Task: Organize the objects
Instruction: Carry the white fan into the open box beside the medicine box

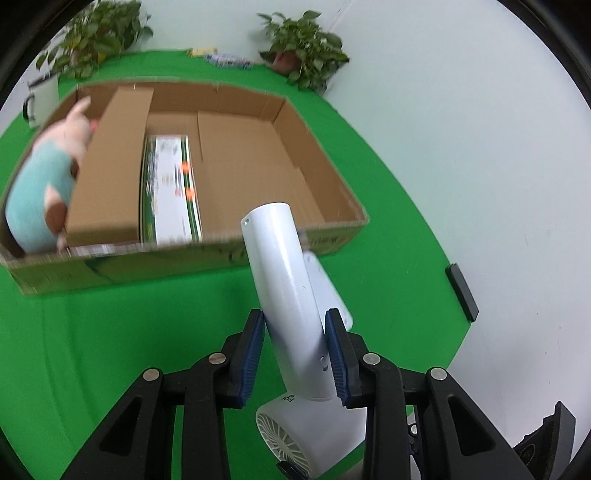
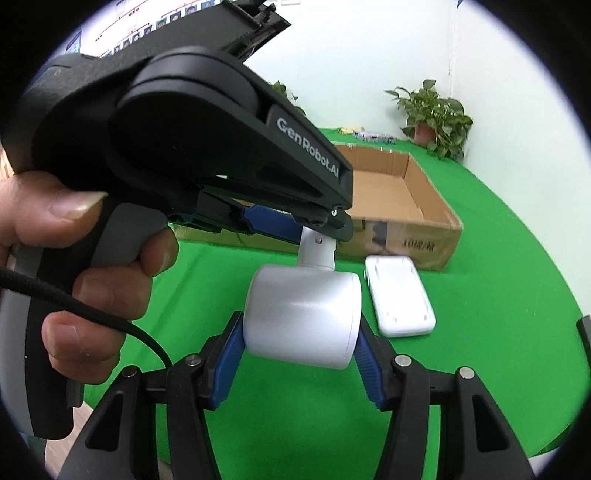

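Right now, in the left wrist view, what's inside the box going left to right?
Plush pig → brown carton → printed white box → bare cardboard floor of the box.

A staged recording room, more lab or office than home. A table (image 1: 388, 229) draped in bright green cloth stands against plain white walls (image 1: 461, 110). A shallow cardboard box (image 1: 343, 221) sits on the cloth as the central prop. Behind the box, potted plants (image 1: 303, 48) stand in the corner, and a mug (image 1: 42, 96) stands to its left. High beyond the box, a wall chart (image 2: 140, 26) carries rows of small portrait photos.
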The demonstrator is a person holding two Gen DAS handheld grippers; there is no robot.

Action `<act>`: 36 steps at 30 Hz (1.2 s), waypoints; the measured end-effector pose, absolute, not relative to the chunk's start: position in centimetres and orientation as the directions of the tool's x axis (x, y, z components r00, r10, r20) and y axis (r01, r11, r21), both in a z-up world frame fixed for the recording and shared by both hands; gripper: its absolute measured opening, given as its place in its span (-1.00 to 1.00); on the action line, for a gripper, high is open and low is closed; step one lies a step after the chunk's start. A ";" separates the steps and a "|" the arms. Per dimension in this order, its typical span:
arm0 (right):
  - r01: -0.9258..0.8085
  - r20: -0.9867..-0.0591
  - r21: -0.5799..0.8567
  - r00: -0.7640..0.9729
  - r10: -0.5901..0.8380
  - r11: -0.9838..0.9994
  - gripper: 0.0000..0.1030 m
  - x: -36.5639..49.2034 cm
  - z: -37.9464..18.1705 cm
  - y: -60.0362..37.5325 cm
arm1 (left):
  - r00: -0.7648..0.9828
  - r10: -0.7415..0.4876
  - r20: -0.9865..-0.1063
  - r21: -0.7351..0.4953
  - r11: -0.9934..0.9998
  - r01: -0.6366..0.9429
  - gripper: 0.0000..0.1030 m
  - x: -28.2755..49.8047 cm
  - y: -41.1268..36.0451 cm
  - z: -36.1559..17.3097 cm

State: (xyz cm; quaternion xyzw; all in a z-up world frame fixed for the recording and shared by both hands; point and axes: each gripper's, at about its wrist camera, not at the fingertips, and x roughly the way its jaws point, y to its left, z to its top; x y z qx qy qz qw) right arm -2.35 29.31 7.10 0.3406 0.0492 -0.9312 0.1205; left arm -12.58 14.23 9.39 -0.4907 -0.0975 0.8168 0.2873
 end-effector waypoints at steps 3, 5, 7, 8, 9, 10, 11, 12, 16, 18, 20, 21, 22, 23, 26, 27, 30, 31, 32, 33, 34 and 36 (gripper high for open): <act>0.259 -0.618 -0.024 -0.763 -0.189 -0.966 0.07 -2.8 8.7 29.0 | -0.392 0.566 -0.725 -0.422 -0.815 -0.397 -0.42 -12.7 13.4 12.6; 0.256 -0.609 -0.027 -0.770 -0.187 -0.966 0.07 -3.4 9.6 28.9 | -0.418 0.563 -0.713 -0.406 -0.817 -0.410 -0.43 -13.2 13.7 14.2; 0.256 -0.599 -0.020 -0.777 -0.194 -0.966 0.06 -4.1 10.5 28.9 | -0.439 0.560 -0.703 -0.390 -0.819 -0.421 -0.43 -13.5 13.6 15.7; 0.257 -0.592 -0.017 -0.781 -0.198 -0.966 0.06 -4.4 11.1 29.0 | -0.449 0.559 -0.697 -0.383 -0.820 -0.426 -0.43 -13.7 13.6 16.5; 0.258 -0.585 -0.020 -0.786 -0.198 -0.966 0.06 -4.6 11.6 28.9 | -0.455 0.559 -0.693 -0.379 -0.820 -0.430 -0.43 -14.0 13.8 17.0; 0.257 -0.575 -0.026 -0.795 -0.196 -0.966 0.06 -4.9 12.2 28.8 | -0.464 0.559 -0.687 -0.373 -0.820 -0.435 -0.43 -14.3 13.7 17.8; 0.256 -0.568 -0.031 -0.800 -0.194 -0.966 0.06 -5.2 12.6 28.7 | -0.470 0.559 -0.683 -0.370 -0.819 -0.437 -0.43 -14.5 13.4 18.7; 0.254 -0.564 -0.037 -0.804 -0.190 -0.966 0.06 -5.5 12.9 28.7 | -0.478 0.557 -0.679 -0.363 -0.821 -0.441 -0.43 -14.9 13.5 19.3; 0.249 -0.571 -0.019 -0.798 -0.194 -0.968 0.05 -7.5 13.6 28.8 | -0.497 0.542 -0.678 -0.334 -0.829 -0.449 -0.45 -16.0 13.7 21.8; 0.251 -0.581 0.010 -0.786 -0.210 -0.968 0.05 -9.0 14.1 28.9 | -0.505 0.533 -0.679 -0.318 -0.833 -0.452 -0.45 -16.7 13.8 23.0; 0.256 -0.586 0.016 -0.781 -0.216 -0.967 0.05 -10.2 14.6 28.8 | -0.516 0.518 -0.683 -0.300 -0.842 -0.448 -0.45 -18.1 14.0 24.0; 0.257 -0.588 0.016 -0.779 -0.218 -0.966 0.04 -10.7 14.8 28.7 | -0.519 0.514 -0.683 -0.297 -0.845 -0.445 -0.45 -18.6 14.0 24.5; 0.259 -0.590 0.015 -0.777 -0.218 -0.966 0.04 -11.3 15.0 28.7 | -0.522 0.511 -0.683 -0.294 -0.847 -0.443 -0.45 -19.0 14.0 24.9; 0.261 -0.592 0.014 -0.776 -0.218 -0.965 0.04 -11.8 15.2 28.6 | -0.525 0.506 -0.685 -0.289 -0.849 -0.442 -0.45 -19.7 14.1 25.2; 0.264 -0.602 0.026 -0.766 -0.226 -0.964 0.04 -13.5 15.7 28.4 | -0.521 0.495 -0.696 -0.286 -0.856 -0.431 -0.45 -22.0 14.4 25.6; 0.265 -0.606 0.031 -0.762 -0.229 -0.964 0.05 -14.2 15.7 28.6 | -0.519 0.493 -0.699 -0.287 -0.857 -0.428 -0.45 -22.5 14.5 25.5; 0.265 -0.623 0.050 -0.746 -0.238 -0.963 0.04 -16.4 15.5 28.8 | -0.499 0.485 -0.718 -0.286 -0.860 -0.423 -0.45 -25.4 15.0 24.4; 0.265 -0.628 0.055 -0.741 -0.239 -0.963 0.04 -16.8 15.3 28.7 | -0.489 0.479 -0.729 -0.285 -0.862 -0.420 -0.45 -26.5 15.3 23.9; 0.265 -0.637 0.062 -0.732 -0.243 -0.962 0.04 -17.6 14.9 28.8 | -0.480 0.474 -0.738 -0.283 -0.863 -0.417 -0.45 -27.4 15.4 23.2; 0.267 -0.648 0.071 -0.720 -0.248 -0.961 0.05 -18.4 14.4 29.0 | -0.469 0.468 -0.749 -0.284 -0.866 -0.412 -0.45 -28.3 15.7 22.6; 0.267 -0.656 0.078 -0.712 -0.251 -0.961 0.05 -18.7 13.9 29.1 | -0.455 0.463 -0.761 -0.287 -0.869 -0.404 -0.45 -29.4 15.9 21.8; 0.271 -0.681 0.092 -0.685 -0.259 -0.958 0.05 -19.3 12.9 28.8 | -0.430 0.455 -0.780 -0.296 -0.874 -0.386 -0.45 -31.4 16.2 20.1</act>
